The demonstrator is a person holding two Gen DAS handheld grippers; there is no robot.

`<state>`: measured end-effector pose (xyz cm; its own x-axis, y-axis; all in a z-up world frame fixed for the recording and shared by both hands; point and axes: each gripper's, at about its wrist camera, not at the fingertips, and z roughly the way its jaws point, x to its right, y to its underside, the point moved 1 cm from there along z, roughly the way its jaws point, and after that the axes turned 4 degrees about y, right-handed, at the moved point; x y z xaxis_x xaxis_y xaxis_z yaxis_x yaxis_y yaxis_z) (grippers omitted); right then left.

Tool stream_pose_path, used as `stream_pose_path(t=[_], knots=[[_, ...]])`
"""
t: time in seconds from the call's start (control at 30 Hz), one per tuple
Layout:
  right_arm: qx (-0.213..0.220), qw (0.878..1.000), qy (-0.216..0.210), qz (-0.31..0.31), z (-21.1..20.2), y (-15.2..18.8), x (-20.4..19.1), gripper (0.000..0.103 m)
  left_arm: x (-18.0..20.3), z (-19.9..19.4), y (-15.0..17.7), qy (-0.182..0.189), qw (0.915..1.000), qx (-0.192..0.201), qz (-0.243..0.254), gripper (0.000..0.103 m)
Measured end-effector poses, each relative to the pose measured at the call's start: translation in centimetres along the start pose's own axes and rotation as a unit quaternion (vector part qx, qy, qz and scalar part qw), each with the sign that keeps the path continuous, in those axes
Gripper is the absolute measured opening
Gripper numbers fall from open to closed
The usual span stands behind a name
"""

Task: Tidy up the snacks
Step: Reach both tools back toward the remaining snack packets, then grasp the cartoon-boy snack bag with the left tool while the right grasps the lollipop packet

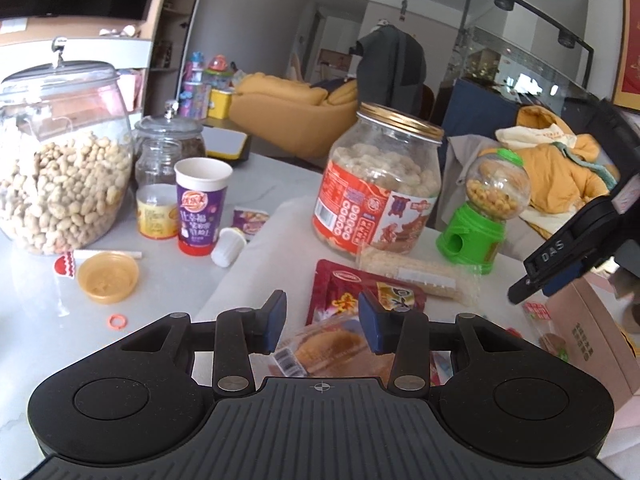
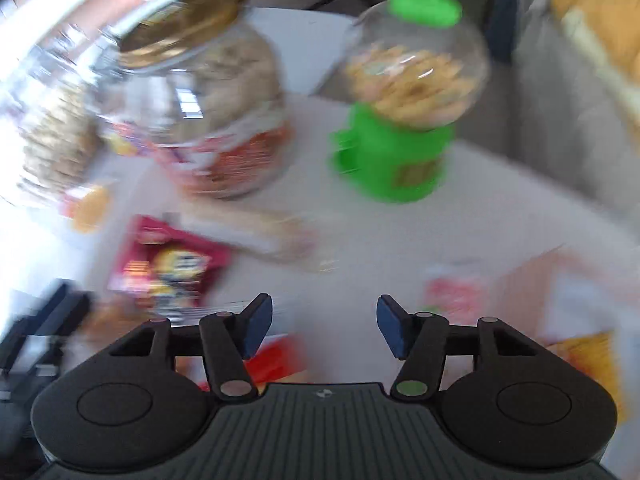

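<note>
While we sort the snacks on the bench [image 1: 256,184], our left hand-held gripper [image 1: 322,322] sits half open over a clear pastry pack [image 1: 332,350]; whether its pads press the wrapper we cannot tell. Our right hand-held gripper [image 2: 325,326] is released, empty, near the middle. Just beyond lie a red pouch [image 1: 340,284], a jar [image 1: 380,184] and a green dispenser [image 1: 480,220]. Next we likely need a firm pinch on the pack before lifting.

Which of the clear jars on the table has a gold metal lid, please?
The jar with the red label, standing beside the green candy dispenser. The big peanut jar and the small jar behind the cup have glass lids.
</note>
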<state>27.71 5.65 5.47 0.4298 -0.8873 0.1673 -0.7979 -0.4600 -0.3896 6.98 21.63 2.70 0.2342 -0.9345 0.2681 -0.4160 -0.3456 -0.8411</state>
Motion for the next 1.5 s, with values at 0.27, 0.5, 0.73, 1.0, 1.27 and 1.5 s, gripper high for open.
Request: stream_pose_path(t=[0.27,0.5,0.73,1.0,1.27,1.5], knots=[[0.002,0.977,0.198,-0.076,5.2,-0.3,-0.7,0.012,-0.2,0.3,0.3,-0.011,0.9999,0.000,0.003,0.044],[-0.011,0.987,0.136,-0.084,2.3,1.9,-2.0,0.011,0.0,0.3,0.4,-0.018,0.9997,0.006,0.014,0.044],[-0.001,0.998,-0.021,-0.063,-2.4,8.4,-4.0,0.011,1.4,-0.7,0.9,0.009,0.9994,-0.014,0.029,0.044],[0.092,0.989,-0.105,-0.039,-6.3,15.2,-2.2,0.014,8.0,-2.9,2.0,0.030,0.9944,-0.033,0.095,0.044],[0.176,0.978,-0.106,-0.020,-7.3,19.8,1.0,0.037,11.7,-3.9,4.4,0.004,0.9892,-0.063,0.132,0.044],[0.188,0.976,-0.104,-0.021,-5.4,22.0,2.6,0.053,13.7,-3.6,5.7,-0.037,0.9803,-0.082,0.176,0.045]])
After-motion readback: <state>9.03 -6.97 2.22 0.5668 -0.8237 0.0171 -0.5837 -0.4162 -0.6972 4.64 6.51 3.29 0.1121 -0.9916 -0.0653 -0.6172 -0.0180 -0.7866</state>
